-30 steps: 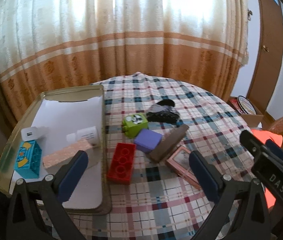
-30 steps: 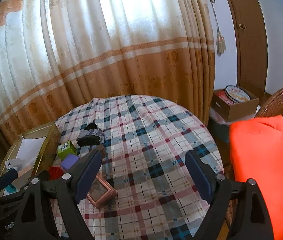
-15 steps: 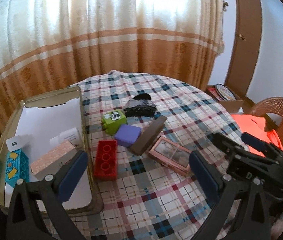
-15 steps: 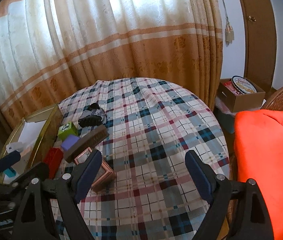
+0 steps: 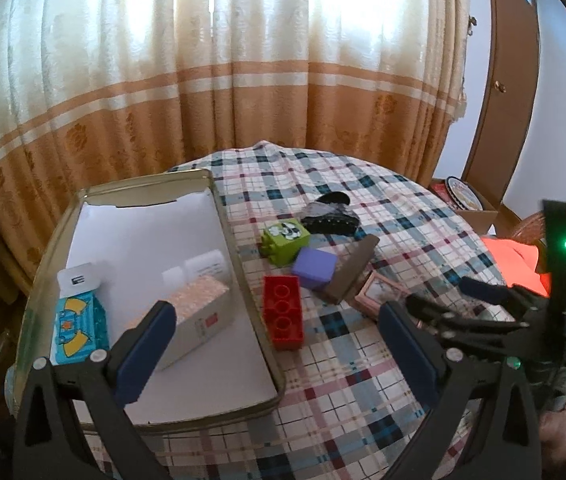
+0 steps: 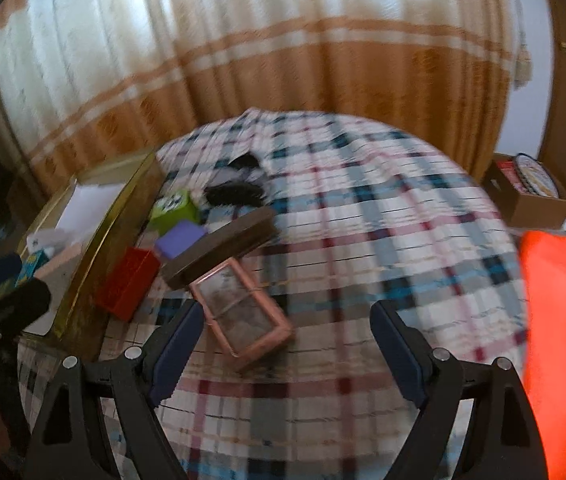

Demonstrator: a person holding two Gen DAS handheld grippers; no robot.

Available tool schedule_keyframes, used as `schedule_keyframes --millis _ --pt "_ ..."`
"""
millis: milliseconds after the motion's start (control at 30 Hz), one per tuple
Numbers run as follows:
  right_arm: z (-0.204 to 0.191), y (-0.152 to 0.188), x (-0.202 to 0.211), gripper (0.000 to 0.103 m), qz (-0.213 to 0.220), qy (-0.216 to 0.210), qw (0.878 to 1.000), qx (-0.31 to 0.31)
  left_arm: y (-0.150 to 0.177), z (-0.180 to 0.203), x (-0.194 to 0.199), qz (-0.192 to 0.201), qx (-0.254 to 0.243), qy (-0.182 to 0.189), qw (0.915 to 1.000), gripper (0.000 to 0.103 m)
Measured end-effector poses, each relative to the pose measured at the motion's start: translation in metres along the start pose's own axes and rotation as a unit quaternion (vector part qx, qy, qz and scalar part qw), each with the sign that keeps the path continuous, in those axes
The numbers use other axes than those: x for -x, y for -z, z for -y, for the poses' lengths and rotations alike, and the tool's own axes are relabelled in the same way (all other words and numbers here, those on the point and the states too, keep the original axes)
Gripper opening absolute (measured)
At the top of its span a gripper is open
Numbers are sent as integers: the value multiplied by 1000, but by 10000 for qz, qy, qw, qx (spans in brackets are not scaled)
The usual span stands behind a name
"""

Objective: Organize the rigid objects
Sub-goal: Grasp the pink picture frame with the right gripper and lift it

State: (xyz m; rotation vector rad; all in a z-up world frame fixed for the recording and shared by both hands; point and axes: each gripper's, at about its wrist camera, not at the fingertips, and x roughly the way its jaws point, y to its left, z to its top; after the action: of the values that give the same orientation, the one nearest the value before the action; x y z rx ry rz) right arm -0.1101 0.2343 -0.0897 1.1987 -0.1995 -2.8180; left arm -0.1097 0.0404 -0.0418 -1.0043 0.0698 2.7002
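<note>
Hovering above the plaid-covered worktop (image 5: 363, 208), both grippers hold nothing. The left gripper (image 5: 279, 356) has its fingers (image 5: 143, 350) spread wide, and the right gripper (image 6: 285, 354) likewise has its fingers (image 6: 175, 350) well apart.

The landmark is the gold tray (image 5: 243, 280) lined with white paper. Inside it lie a pink-topped box (image 5: 199, 320), a blue patterned block (image 5: 77, 332), a white charger (image 5: 79, 278) and another white item behind the box, too hidden to name.

Just outside the tray's right wall sits a red brick (image 5: 283, 322). Beyond it, farther from the tray, lie a purple cube (image 5: 315, 268), a green block (image 5: 285, 240), a brown box (image 5: 353, 274) and a pink frame (image 6: 241, 314), the brown box overlapping the frame's far end. A black hair clip (image 5: 329, 218) lies behind the green block. An orange cloth (image 6: 563, 340) hangs at the worktop's far right, well apart from the tray.
</note>
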Motion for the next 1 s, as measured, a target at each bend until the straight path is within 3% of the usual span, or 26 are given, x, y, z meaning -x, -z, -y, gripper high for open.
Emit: schedule_keyframes --millis 300,333,400,500,700,1000 --pt "-32 -14 -44 86 -686 -17 9952 704 -1 4 -4 -63 -144 -32 9999 102" --pt "-35 -13 -47 83 -745 -16 9941 791 -2 5 -5 -68 -165 -26 9998 102" --pt "-36 -11 -45 68 -722 88 9935 878 -3 8 -6 -69 -222 -28 9997 102" --pt "-32 -11 -43 52 -711 181 9930 929 -4 14 -9 -98 -294 -11 9995 102" --pt "4 -10 -34 49 -683 39 9974 216 -6 27 -15 -132 -476 33 9988 102" --pt "54 -3 -2 49 -84 374 9968 -706 -18 64 -36 -203 -920 77 9955 97"
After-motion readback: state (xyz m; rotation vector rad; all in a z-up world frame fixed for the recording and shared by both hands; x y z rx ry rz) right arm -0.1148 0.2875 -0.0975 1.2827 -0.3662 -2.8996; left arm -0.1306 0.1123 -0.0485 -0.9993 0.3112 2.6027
